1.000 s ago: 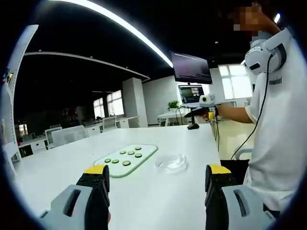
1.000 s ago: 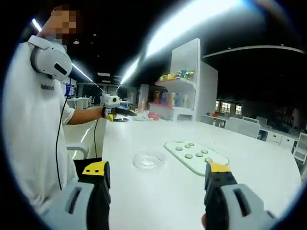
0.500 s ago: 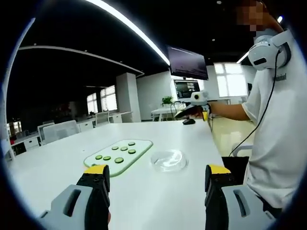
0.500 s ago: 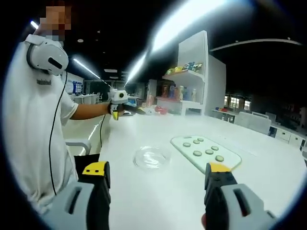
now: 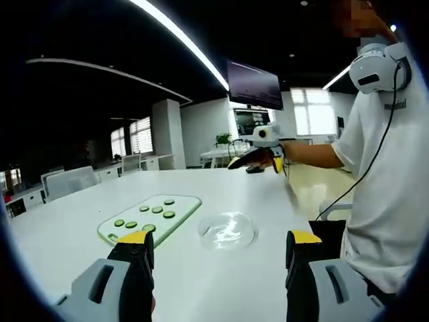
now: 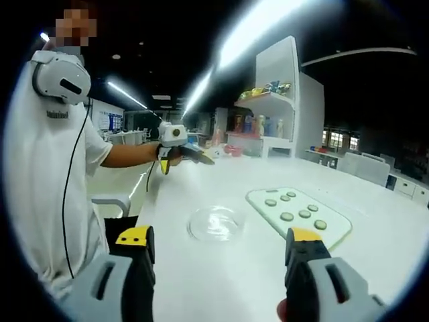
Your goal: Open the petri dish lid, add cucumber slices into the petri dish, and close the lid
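A clear petri dish [image 5: 228,230] lies flat on the white table [image 5: 221,288], a short way ahead of my left gripper [image 5: 220,238], which is open and holds nothing. Left of the dish is a pale green board [image 5: 175,213] carrying several cucumber slices [image 5: 158,210]. In the right gripper view the dish [image 6: 216,223] lies ahead of my open right gripper [image 6: 220,235], with the board [image 6: 333,231] and slices [image 6: 287,217] to its right. Whether the dish's lid is on, I cannot tell. Each gripper also appears in the other's view, held over the table's far side: right gripper [image 5: 258,155], left gripper [image 6: 179,149].
The person [image 5: 389,174] in a white shirt stands at the table's edge, a cable hanging from a headset. A white shelf unit [image 6: 275,114] with coloured items stands beyond the table. Monitors [image 5: 253,86] and desks fill the far room.
Both views have tilted down and drawn a little closer to the dish and board. Each gripper seen in the other's view has swung in over the table.
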Tool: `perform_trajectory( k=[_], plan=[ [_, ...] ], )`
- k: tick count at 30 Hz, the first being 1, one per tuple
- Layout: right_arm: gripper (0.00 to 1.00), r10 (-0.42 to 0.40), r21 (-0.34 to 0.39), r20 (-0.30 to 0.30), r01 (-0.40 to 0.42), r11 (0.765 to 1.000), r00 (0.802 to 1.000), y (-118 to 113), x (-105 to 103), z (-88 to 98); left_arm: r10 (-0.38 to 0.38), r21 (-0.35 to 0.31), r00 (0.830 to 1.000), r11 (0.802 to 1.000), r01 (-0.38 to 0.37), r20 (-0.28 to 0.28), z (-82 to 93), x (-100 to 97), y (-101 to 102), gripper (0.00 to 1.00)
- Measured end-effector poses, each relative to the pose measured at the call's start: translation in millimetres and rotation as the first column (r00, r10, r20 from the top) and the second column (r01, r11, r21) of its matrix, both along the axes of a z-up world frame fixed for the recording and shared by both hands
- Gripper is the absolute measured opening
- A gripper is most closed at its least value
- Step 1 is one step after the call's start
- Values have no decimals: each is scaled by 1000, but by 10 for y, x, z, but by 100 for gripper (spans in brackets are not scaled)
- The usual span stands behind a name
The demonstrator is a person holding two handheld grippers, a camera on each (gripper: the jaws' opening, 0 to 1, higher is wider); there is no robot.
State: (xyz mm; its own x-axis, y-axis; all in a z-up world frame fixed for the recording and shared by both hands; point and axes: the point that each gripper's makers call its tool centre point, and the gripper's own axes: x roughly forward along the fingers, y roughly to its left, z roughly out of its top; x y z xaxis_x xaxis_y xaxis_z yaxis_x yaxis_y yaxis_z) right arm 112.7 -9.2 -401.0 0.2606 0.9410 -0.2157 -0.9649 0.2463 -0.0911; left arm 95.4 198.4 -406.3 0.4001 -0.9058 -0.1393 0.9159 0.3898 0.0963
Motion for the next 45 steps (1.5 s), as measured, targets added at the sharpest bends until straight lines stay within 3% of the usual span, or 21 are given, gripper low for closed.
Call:
perform_trajectory(
  k=[20,28,33,45],
  plan=[
    [78,53,-50,-21,-54,997,998,357,112,-208,-74,55,997,996,75,-36,-228,132,-341,81],
    [78,97,-99,-40,-101,990,994,567,130,-376,-94,65,994,993,97,-58,-284,172,-450,80],
    [78,109,-134,-36,-112,985,993,634,173,-481,-105,101,992,989,112,-69,-411,200,-527,81],
    [78,147,-151,-56,-154,976,988,824,246,-574,-128,113,988,984,138,-87,-502,266,-631,81]
  ],
)
